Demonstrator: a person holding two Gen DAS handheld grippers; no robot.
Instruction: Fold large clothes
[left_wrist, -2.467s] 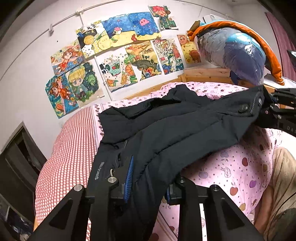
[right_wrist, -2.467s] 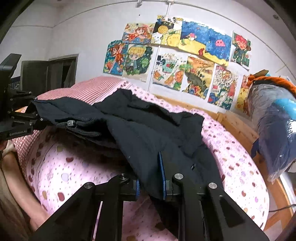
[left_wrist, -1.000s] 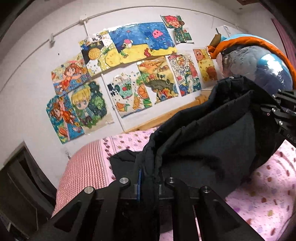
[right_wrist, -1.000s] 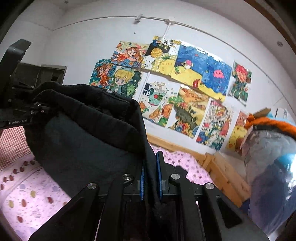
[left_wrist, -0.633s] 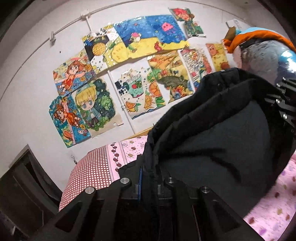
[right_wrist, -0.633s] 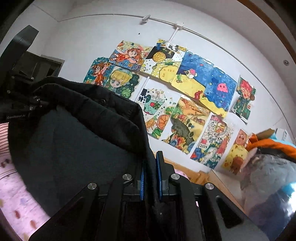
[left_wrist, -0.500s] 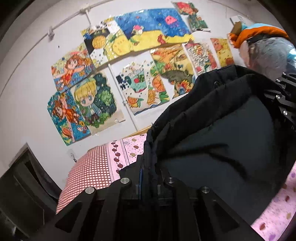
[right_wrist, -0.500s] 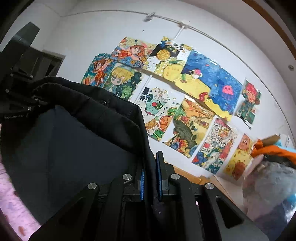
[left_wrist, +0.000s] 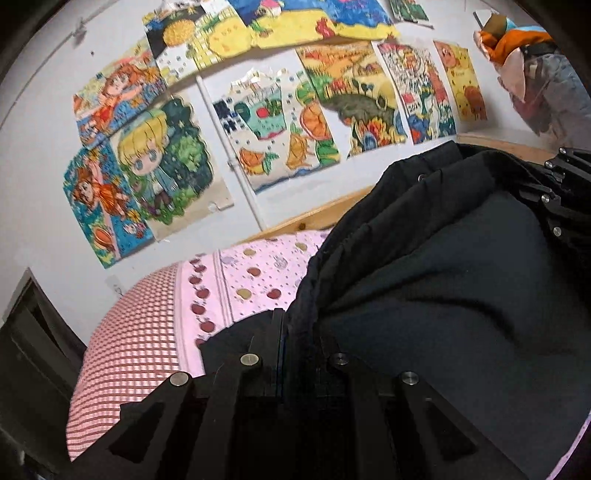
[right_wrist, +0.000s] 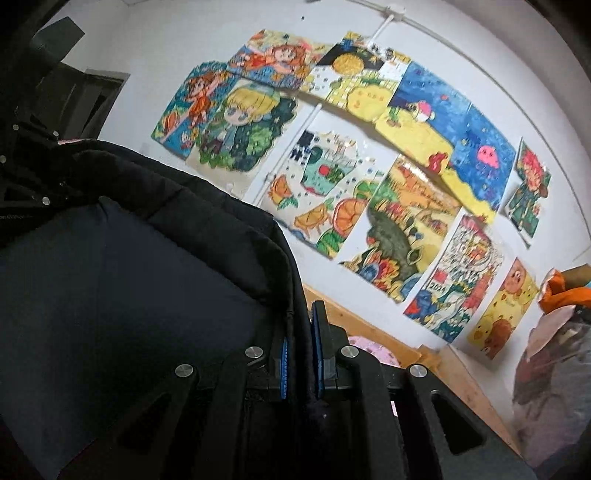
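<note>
Above the pink bedspread (left_wrist: 258, 273), the black jacket (left_wrist: 443, 295) hangs stretched between both grippers. The left gripper (left_wrist: 299, 332) is clamped nearly shut on one edge of it, the right gripper (right_wrist: 299, 347) likewise on the other. Beyond the bedspread, children's drawings (right_wrist: 369, 184) cover the wall.

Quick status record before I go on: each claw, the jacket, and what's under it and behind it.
left claw: shut on jacket edge
right claw: shut on jacket edge
jacket: black, lifted and stretched between the two claws, lining facing the cameras
bed: pink spotted sheet, red checked part at left
wall: colourful drawings above a wooden bed frame
fold: not yet laid down
</note>
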